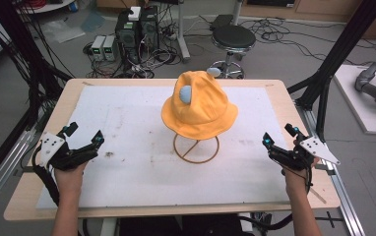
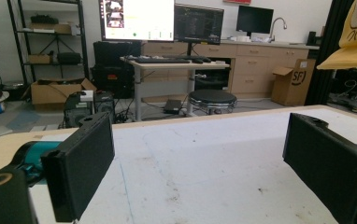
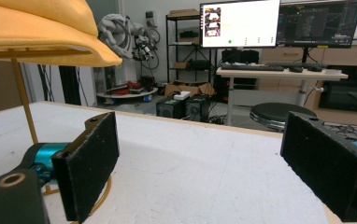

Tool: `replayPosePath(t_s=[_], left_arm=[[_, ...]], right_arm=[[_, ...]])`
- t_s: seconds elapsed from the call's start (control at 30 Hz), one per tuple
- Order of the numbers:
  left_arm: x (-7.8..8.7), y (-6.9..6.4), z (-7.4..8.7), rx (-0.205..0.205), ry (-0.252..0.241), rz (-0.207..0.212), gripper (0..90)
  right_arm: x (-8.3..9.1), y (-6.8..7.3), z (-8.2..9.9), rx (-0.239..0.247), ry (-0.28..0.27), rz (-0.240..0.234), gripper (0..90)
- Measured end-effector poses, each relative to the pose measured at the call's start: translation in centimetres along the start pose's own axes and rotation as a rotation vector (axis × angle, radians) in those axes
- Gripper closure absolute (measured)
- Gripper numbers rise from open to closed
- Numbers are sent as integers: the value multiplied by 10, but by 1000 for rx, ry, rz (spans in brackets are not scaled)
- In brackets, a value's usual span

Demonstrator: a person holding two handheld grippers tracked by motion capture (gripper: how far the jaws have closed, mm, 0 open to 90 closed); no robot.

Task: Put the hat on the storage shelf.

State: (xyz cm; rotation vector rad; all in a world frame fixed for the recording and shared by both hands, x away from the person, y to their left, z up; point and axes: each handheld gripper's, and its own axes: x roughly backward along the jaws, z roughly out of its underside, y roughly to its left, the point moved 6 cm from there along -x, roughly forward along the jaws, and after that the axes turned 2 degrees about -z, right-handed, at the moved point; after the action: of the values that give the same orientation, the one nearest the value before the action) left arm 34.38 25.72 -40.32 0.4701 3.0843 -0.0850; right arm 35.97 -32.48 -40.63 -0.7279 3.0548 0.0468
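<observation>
Hat (image 1: 199, 110) sits mid-table on a wire stand (image 1: 196, 147), brim free for lifting. Left gripper (image 1: 83, 138) and right gripper (image 1: 278, 137) flank it well apart, jaws wide, empty, aimed inward.

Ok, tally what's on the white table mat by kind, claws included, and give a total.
Yellow hat: 1
Wire hat stand: 1
Claws: 2, left claw and right claw, both open and holding nothing
Total: 4
</observation>
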Motion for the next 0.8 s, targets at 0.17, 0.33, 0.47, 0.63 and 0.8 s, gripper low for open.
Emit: replayPosePath(t_s=[0.17, 0.33, 0.47, 0.63, 0.8], left_arm=[[0, 0, 1, -1, 3, 6, 94], [0, 0, 1, 4, 1, 8, 94], [0, 0, 1, 4, 2, 11, 94], [0, 0, 2, 6, 4, 15, 94], [0, 0, 3, 11, 4, 16, 94]], right_arm=[[-2, 2, 1, 20, 13, -4, 115], [-2, 3, 2, 18, 18, -10, 115], [-2, 4, 3, 15, 27, -14, 115], [-3, 4, 3, 6, 27, -20, 115], [-2, 3, 2, -1, 24, -18, 115]])
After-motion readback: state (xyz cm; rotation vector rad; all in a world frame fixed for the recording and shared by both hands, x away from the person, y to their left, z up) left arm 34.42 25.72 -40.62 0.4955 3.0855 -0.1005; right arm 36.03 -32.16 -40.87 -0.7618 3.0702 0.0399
